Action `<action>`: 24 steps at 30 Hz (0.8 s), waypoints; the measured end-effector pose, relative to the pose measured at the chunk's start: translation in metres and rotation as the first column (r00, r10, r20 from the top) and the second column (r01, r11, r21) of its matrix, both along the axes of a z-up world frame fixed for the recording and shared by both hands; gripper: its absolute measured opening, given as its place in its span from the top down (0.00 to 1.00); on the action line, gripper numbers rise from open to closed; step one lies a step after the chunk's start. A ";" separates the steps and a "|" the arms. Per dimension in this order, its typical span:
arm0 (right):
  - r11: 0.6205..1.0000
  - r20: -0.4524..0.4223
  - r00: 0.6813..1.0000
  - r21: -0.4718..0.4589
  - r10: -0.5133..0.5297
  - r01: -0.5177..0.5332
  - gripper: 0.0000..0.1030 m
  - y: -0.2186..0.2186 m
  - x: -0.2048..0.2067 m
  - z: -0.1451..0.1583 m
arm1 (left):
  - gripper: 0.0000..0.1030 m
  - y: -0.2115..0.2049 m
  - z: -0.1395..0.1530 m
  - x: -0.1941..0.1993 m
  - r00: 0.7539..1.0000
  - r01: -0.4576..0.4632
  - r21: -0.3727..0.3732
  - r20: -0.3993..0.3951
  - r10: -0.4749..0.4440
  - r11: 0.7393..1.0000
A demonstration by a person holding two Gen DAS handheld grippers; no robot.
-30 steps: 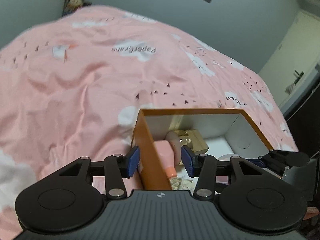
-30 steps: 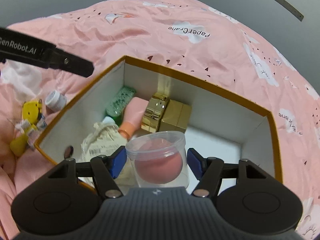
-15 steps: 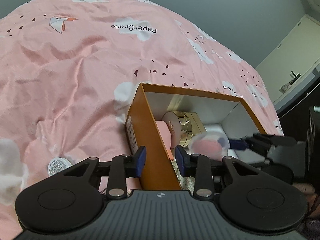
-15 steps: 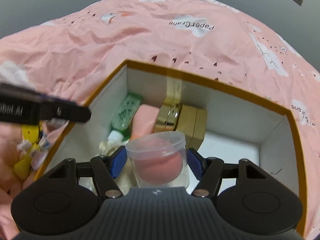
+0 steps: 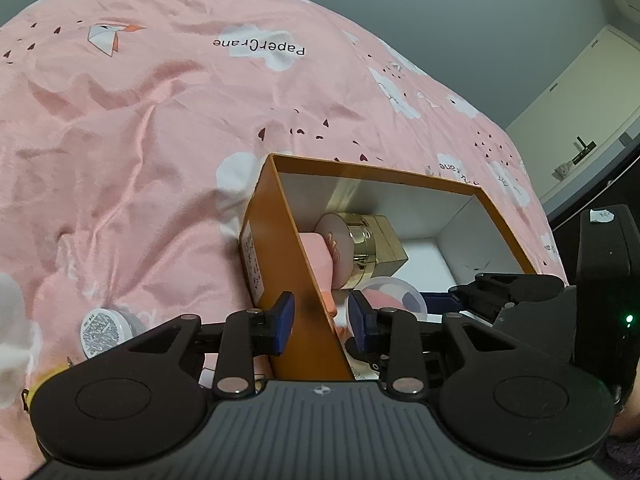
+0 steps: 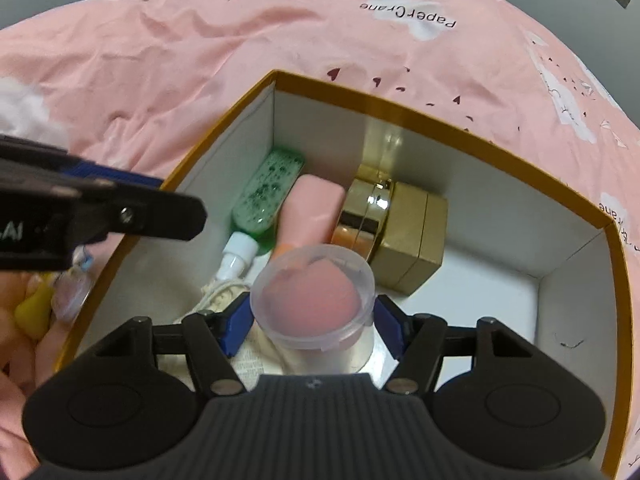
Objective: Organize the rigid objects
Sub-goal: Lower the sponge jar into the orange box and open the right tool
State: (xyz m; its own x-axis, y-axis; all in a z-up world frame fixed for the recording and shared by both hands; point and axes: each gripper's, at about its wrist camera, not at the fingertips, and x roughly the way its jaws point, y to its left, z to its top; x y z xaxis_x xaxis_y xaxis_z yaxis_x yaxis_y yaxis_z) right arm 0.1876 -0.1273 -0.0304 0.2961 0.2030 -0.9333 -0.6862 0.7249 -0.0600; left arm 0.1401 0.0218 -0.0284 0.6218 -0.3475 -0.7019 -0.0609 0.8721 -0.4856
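Bedspread in pink cotton with white clouds point(image 5: 168, 128) lies under an open orange cardboard box with a white inside point(image 6: 516, 148). The right gripper point(image 6: 314, 326) points steeply down into the box, its blue pads pressed on either side of a clear round plastic tub with a pink sponge inside point(image 6: 314, 296), held just above the contents. Below and beyond the tub lie a green speckled bottle with a white cap point(image 6: 264, 204), a pink tube point(image 6: 310, 210), a shiny gold jar point(image 6: 362, 216) and a gold square box point(image 6: 412, 236), packed side by side against the far wall, with a cream cloth pouch point(image 6: 224, 300) nearer. The left gripper point(image 5: 320, 322) straddles the box's near left wall, one blue pad outside and one inside, its jaws closing on the wall; whether the pads already press the cardboard cannot be told. A small white round jar point(image 5: 102, 334) rests on the bedspread outside, left of the box
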 end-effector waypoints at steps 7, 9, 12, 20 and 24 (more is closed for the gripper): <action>0.997 0.016 0.997 0.014 -0.076 0.075 0.37 -0.012 0.013 0.001 | 0.64 -0.002 0.000 0.000 1.000 0.005 0.002 -0.005 -0.005 1.000; 0.992 0.002 0.993 0.036 -0.121 0.121 0.37 -0.014 0.021 0.002 | 0.64 -0.002 0.000 0.001 1.000 0.005 0.004 -0.007 -0.005 1.000; 0.988 -0.017 0.989 0.041 -0.148 0.149 0.37 -0.014 0.026 0.000 | 0.64 -0.003 0.001 0.001 1.000 0.006 0.004 -0.007 -0.006 1.000; 0.995 -0.070 0.993 -0.020 -0.094 0.093 0.36 -0.012 0.018 -0.005 | 0.64 -0.002 0.001 -0.001 1.000 0.002 -0.001 -0.004 -0.002 1.000; 0.995 -0.082 0.991 -0.023 -0.102 0.101 0.34 -0.017 0.017 -0.003 | 0.64 -0.001 0.002 -0.001 1.000 0.001 -0.004 -0.004 -0.001 1.000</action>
